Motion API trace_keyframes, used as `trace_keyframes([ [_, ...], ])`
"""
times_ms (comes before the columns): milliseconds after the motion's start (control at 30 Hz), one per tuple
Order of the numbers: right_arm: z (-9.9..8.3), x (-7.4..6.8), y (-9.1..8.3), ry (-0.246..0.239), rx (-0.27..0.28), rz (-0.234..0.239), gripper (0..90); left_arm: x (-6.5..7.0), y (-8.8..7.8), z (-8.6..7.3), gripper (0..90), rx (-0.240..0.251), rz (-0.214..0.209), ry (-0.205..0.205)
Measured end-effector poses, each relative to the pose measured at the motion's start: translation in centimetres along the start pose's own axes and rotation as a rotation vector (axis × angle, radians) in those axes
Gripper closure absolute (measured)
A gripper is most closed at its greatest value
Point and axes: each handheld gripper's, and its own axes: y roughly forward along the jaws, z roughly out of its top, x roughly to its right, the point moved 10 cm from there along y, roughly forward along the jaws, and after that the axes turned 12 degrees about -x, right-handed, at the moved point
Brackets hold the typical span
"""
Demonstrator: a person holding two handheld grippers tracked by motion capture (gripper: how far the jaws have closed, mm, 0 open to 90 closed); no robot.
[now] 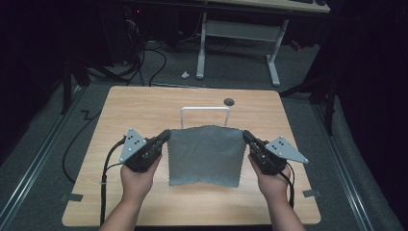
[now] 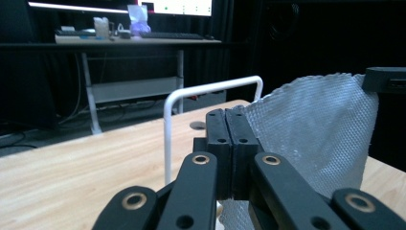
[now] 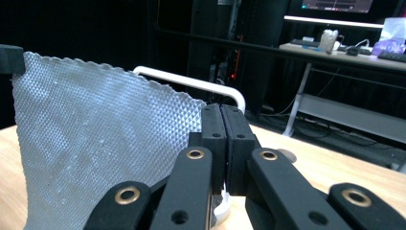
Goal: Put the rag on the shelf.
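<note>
Both hand-held grippers, left (image 1: 166, 136) and right (image 1: 246, 136), clamp the grey cloth's (image 1: 204, 154) top corners before the white rack (image 1: 204, 109).

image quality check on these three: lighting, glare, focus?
High view: table evenly lit, surroundings dark, grey cloth sharp, no glare. Left gripper view: near jaws slightly soft, monitor strip blown out. Right gripper view: cloth weave crisp, background dim, white rack bright.
</note>
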Motion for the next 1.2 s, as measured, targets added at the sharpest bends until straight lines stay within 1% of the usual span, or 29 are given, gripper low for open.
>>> trace_keyframes([
  [67,0.6,0.3,-0.2,0.005,0.015,-0.011,90.0,-0.2,-0.1,0.5,89.7,0.008,0.007,0.005],
  [100,0.8,0.4,-0.2,0.006,0.019,-0.008,90.0,-0.3,-0.1,0.8,89.7,0.011,0.008,0.009],
  [200,1.1,0.5,-0.2,0.008,0.016,-0.009,90.0,-0.4,-0.1,1.3,89.8,0.007,0.012,0.026],
  [300,1.9,0.7,-0.1,-0.005,0.022,-0.017,90.0,-0.6,-0.1,1.9,89.8,0.015,0.021,0.042],
  [433,2.6,0.9,-0.1,-0.01,0.034,-0.024,90.0,-1.0,0.2,2.9,89.8,0.02,0.038,0.066],
  [567,3.4,1.2,0.0,-0.012,0.047,-0.031,90.0,-1.4,0.6,3.9,89.8,0.03,0.049,0.076],
  [633,3.9,1.3,0.0,-0.004,0.053,-0.032,90.0,-1.7,0.8,4.4,89.8,0.032,0.055,0.085],
  [667,4.2,1.4,0.1,-0.011,0.058,-0.036,90.0,-1.8,0.9,4.6,89.8,0.034,0.058,0.088],
  [733,4.9,1.6,0.2,-0.006,0.068,-0.04,90.0,-2.0,1.1,5.1,89.8,0.043,0.062,0.09],
  [800,5.0,1.7,0.3,-0.005,0.071,-0.042,90.0,-2.3,1.3,5.6,89.8,0.054,0.069,0.099],
  [900,5.9,2.2,0.7,0.005,0.084,-0.045,90.0,-2.9,2.0,6.3,89.8,0.044,0.074,0.093],
  [933,6.1,2.3,0.9,0.011,0.085,-0.046,90.0,-3.1,2.1,6.6,89.8,0.048,0.079,0.093],
  [967,6.6,2.6,1.3,0.009,0.09,-0.056,90.0,-3.2,2.3,6.9,89.8,0.047,0.085,0.097],
  [1033,6.9,2.8,1.5,0.013,0.091,-0.058,90.0,-3.5,2.7,7.5,89.8,0.045,0.096,0.107],
  [1067,7.3,3.2,1.9,0.022,0.091,-0.059,90.0,-3.7,2.8,7.9,89.8,0.052,0.096,0.107],
  [1100,7.3,3.2,1.9,0.022,0.091,-0.059,90.0,-3.9,2.9,8.2,89.8,0.046,0.097,0.109],
  [1167,7.8,3.5,2.3,0.038,0.092,-0.05,90.0,-4.2,3.0,8.9,89.8,0.051,0.101,0.119],
  [1200,8.0,3.7,2.6,0.036,0.087,-0.05,90.0,-4.3,3.1,9.1,89.8,0.047,0.108,0.128],
])
